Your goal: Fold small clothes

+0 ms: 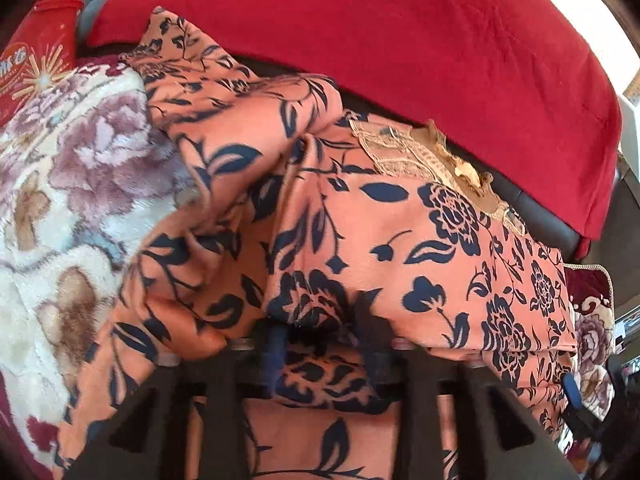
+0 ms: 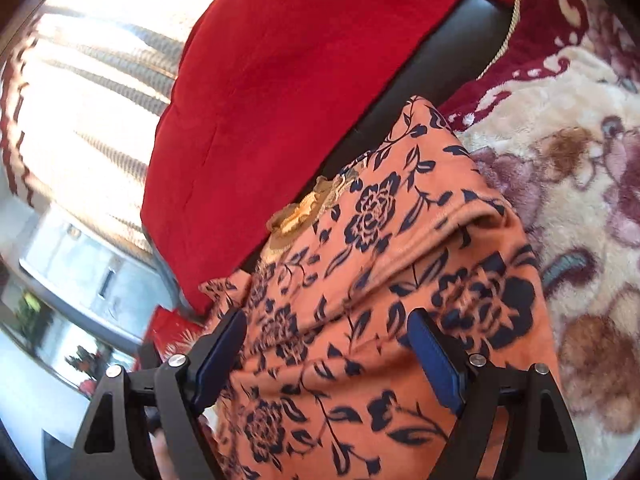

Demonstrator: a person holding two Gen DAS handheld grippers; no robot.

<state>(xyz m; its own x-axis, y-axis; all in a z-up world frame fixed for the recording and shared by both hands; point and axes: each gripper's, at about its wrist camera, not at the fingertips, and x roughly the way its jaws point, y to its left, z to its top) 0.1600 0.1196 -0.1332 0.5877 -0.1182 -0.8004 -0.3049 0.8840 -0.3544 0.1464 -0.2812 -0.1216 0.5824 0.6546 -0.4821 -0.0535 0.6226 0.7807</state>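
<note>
An orange garment (image 1: 400, 216) printed with dark blue flowers lies crumpled on a plush blanket, a tan lace collar (image 1: 404, 152) at its far edge. My left gripper (image 1: 322, 332) points down into it, and a thick fold fills the gap between its blue pads (image 1: 276, 356), which press on the cloth. In the right wrist view the same garment (image 2: 380, 248) spreads under my right gripper (image 2: 326, 316). Its jaws stand wide apart, the cloth lying between the pads (image 2: 436, 364) without being pinched. The right gripper's pad (image 1: 570, 390) shows at the garment's right edge.
A cream plush blanket (image 1: 60, 200) with mauve and brown flowers covers the seat. Behind the garment, a red cloth (image 1: 360, 40) drapes over a dark leather sofa back (image 1: 536, 212). A red printed bag (image 1: 36, 52) is at far left. A bright curtained window (image 2: 100, 100) is beyond.
</note>
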